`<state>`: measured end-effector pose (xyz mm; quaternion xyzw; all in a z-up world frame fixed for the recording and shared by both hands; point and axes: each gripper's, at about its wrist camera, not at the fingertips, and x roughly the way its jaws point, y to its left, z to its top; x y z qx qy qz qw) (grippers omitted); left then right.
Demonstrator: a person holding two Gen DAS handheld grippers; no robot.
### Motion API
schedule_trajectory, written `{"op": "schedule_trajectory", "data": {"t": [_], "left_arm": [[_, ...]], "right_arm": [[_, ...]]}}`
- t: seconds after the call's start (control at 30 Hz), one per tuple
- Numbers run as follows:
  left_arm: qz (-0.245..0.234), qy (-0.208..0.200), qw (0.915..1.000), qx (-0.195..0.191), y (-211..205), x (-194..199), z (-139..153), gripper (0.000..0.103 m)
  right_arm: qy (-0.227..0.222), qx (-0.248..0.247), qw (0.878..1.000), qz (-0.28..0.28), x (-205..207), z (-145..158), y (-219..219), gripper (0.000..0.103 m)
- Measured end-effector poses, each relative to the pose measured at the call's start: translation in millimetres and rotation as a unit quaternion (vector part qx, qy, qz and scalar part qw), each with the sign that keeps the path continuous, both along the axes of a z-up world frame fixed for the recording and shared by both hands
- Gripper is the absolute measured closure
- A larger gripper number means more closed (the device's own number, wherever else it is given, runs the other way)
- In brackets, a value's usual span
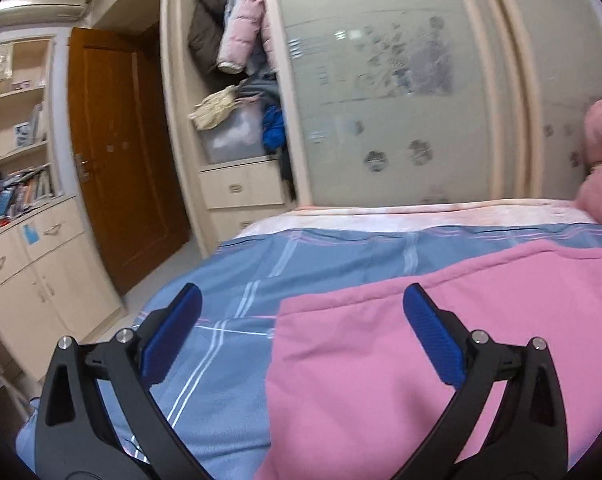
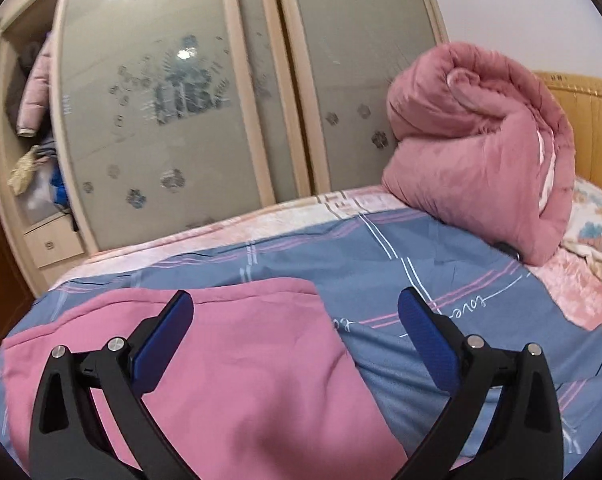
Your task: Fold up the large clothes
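Bedroom, blue plaid bed before wardrobe, pink garment flat, long axis unclear, left gripper and right gripper spread wide, empty

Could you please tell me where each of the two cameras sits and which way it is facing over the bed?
Left wrist: rides the left gripper, open above the pink garment's left edge, facing the wardrobe, brown door and shelves.
Right wrist: rides the right gripper, open above the garment's right edge, facing the rolled pink quilt and headboard.
Shared: garment, blue plaid sheet, wardrobe, quilt; only the grippers' own fingers show.
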<state>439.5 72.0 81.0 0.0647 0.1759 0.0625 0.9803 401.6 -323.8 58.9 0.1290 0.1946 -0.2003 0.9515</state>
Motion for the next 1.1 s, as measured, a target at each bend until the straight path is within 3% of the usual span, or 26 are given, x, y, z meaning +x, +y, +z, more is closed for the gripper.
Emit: {"op": "schedule_trajectory", "data": {"t": [0.13, 0.2, 0.27, 0.43, 0.53, 0.6, 0.7, 0.87, 0.97, 1.1], "left_arm": [[0.001, -0.001, 0.9995, -0.031, 10.6, -42.8, 15.2, 0.002], [0.011, 0.001, 0.9975, -0.070, 22.8, -65.0, 10.7, 0.002], [0.007, 0.030, 0.9946, -0.099, 31.3, -86.5, -7.5, 0.002], [0.017, 0.097, 0.9919, -0.081, 31.8, -128.4, -58.0, 0.002], [-0.037, 0.118, 0.9855, -0.116, 20.9, -160.9, -70.7, 0.002], [-0.068, 0.108, 0.9854, -0.112, 7.4, -182.7, -71.9, 0.002], [-0.078, 0.085, 0.9908, -0.071, -12.8, -216.7, -75.1, 0.002], [-0.086, 0.056, 0.9899, -0.098, -16.8, -255.1, -83.9, 0.002], [-0.073, 0.053, 0.9920, -0.088, -16.8, -264.4, -89.0, 0.002], [-0.063, 0.000, 0.9952, -0.074, -10.9, -277.4, -77.2, 0.002]], "right_arm": [[-0.007, 0.001, 1.000, 0.018, -27.0, 12.8, 17.2, 0.001], [-0.014, 0.007, 1.000, 0.022, -46.0, 14.0, 26.3, 0.001], [-0.022, 0.017, 0.999, 0.021, -69.6, 7.9, 36.6, 0.001], [0.013, -0.010, 0.998, 0.053, -124.9, -21.7, 68.6, 0.001], [0.035, 0.010, 0.996, 0.082, -151.5, -23.0, 79.5, 0.001], [0.032, -0.015, 0.995, 0.091, -176.1, -21.5, 91.4, 0.001], [0.037, -0.058, 0.993, 0.095, -200.7, -26.9, 107.2, 0.001], [0.017, -0.053, 0.994, 0.094, -242.3, -46.6, 121.8, 0.001], [0.007, -0.074, 0.993, 0.088, -255.9, -58.3, 130.4, 0.001], [-0.011, -0.093, 0.991, 0.100, -257.9, -50.4, 137.0, 0.001]]}}
